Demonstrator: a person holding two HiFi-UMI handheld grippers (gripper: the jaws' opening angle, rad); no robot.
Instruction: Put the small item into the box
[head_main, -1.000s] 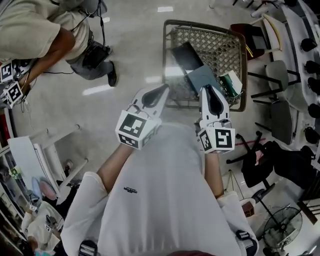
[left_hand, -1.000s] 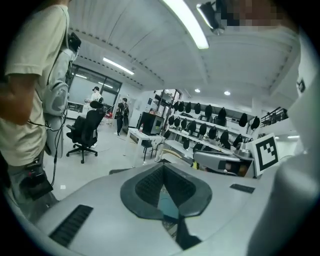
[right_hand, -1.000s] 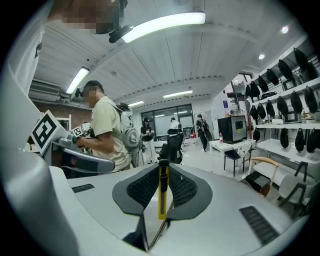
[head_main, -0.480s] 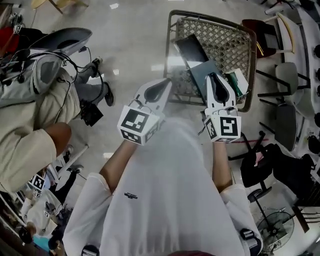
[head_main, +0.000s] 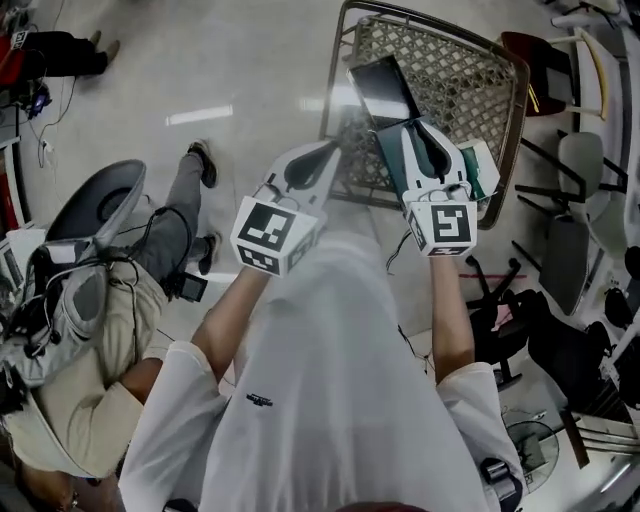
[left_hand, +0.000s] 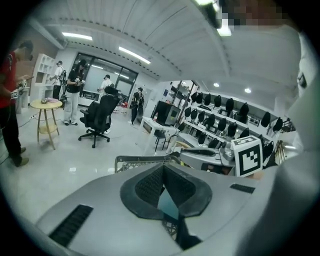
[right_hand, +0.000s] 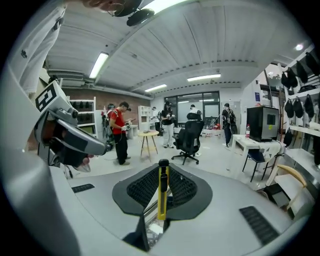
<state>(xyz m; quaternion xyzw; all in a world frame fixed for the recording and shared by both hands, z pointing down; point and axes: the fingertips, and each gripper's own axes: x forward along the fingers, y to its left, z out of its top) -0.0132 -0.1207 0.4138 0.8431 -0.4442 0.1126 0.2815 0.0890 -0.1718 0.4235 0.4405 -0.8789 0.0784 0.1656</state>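
Knife (right_hand: 161, 196), yellow, upright, tight between fingers (right_hand: 143, 188) of right gripper (right_hand: 162, 171).

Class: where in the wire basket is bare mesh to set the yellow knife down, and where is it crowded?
Free: the wire basket's far-right mesh, bordered by the black panel, the right rim and the green-and-white box. Crowded: the near side, where the teal box sits by the right hand-held gripper holding the knife.

Arms forward, left gripper (head_main: 330, 156) closed, right gripper (head_main: 421, 133) pinching yellow cutter (right_hand: 162, 193)
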